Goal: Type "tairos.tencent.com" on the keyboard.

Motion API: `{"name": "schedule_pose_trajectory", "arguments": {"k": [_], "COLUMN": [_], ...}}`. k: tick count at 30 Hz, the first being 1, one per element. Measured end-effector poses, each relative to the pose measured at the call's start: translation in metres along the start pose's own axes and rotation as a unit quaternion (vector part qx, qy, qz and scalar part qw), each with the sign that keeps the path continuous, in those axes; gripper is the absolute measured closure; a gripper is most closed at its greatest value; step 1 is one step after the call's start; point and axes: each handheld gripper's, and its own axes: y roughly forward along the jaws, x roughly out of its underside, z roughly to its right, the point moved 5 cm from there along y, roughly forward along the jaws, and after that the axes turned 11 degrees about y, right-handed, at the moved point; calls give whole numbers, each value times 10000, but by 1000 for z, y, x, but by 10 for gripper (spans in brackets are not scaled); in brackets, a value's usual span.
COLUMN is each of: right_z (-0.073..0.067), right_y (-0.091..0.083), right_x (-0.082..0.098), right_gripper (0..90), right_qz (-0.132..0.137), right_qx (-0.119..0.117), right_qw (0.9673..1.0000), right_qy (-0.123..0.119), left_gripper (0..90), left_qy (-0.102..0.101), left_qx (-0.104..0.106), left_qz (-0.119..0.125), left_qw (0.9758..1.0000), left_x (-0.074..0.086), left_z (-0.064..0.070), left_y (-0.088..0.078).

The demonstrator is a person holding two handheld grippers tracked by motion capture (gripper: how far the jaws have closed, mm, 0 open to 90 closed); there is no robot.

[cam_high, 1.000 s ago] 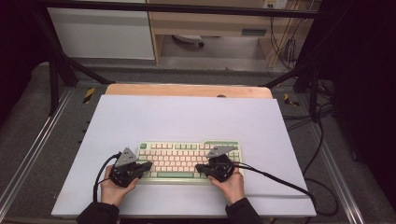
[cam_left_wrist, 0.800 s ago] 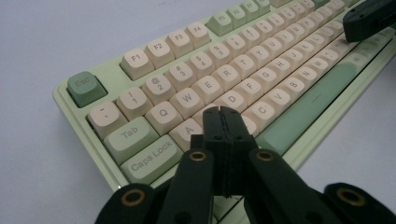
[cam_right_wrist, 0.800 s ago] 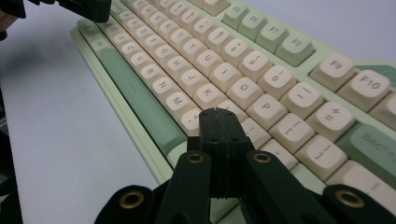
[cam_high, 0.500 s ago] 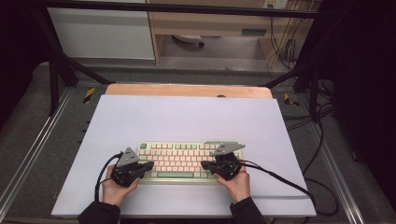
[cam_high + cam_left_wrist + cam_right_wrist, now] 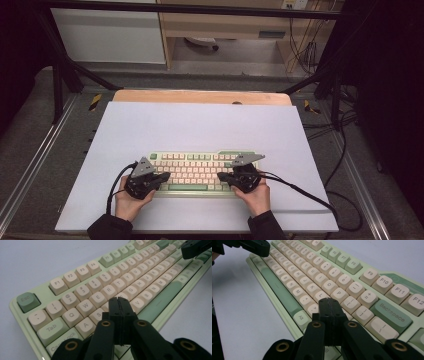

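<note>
Keyboard: the green and cream keyboard (image 5: pixel 200 172) lies on the near half of the pale table (image 5: pixel 200 125), long side running left to right.
Left gripper: the left gripper (image 5: pixel 162 177) hovers over the keyboard's left end, jaws pressed together with nothing between them, tips above the keys near S and D.
Right gripper: the right gripper (image 5: pixel 222 176) is over the right end, jaws likewise pressed together and empty, tips above the keys beside L.
Hands: both rest at the near edge.

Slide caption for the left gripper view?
Shut left gripper poised over the green keyboard's left letter keys.
</note>
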Motion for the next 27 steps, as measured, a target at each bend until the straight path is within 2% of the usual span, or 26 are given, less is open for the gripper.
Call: {"name": "schedule_pose_trajectory", "arguments": {"k": [7, 17, 27], "right_z": [-1, -1, -1], "right_y": [-1, 0, 0], "right_x": [0, 0, 0], "right_gripper": [900, 900, 900], "right_qz": [4, -5, -5], "right_qx": [-24, -34, -20], "right_qw": [10000, 10000, 10000], "right_qy": [13, -5, -5], "left_gripper": [899, 899, 899], "left_qy": [-3, 119, 143], "left_qx": [28, 106, 102], "left_qz": [-33, -143, -145], "left_qw": [10000, 9998, 9997], "left_x": [-3, -4, -3], "left_z": [4, 12, 13], "left_y": [6, 17, 17]}}
